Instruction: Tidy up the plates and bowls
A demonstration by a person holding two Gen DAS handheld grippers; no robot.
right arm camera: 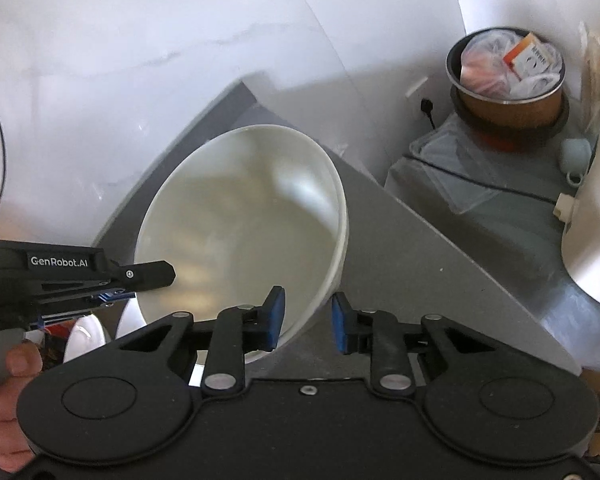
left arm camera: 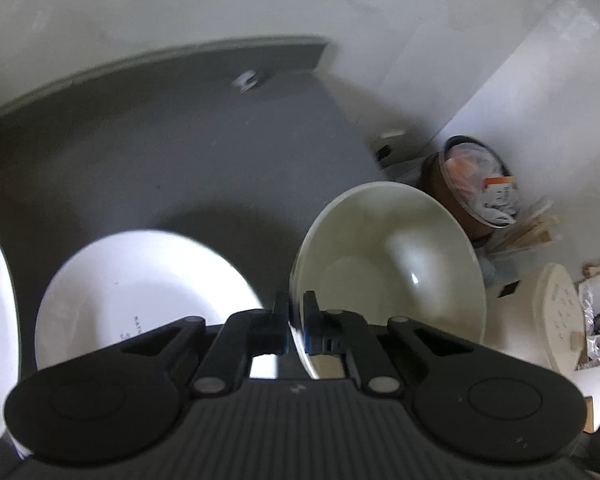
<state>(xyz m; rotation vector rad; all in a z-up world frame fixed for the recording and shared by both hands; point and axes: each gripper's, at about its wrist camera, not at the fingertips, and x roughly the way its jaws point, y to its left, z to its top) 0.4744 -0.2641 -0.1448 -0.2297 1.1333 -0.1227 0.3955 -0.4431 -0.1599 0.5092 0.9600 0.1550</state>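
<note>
Bowl: the pale cream bowl (left arm camera: 392, 276) is the landmark, tilted up off the grey counter (left arm camera: 180, 152), its mouth facing both cameras.
Left gripper: the left gripper (left arm camera: 296, 322) is pressed together on the bowl's near rim, one finger inside, one outside.
Right gripper: the right gripper (right arm camera: 306, 320) straddles the bowl's lower right rim with blue pads (right arm camera: 342, 322) parted; the rim sits between them and neither pad presses on it.
Plate: a white plate (left arm camera: 140, 288) lies flat on the counter, just left of the bowl.
Bin: a brown bin (right arm camera: 508, 80) stuffed with bags stands well beyond the bowl, to its right.
</note>
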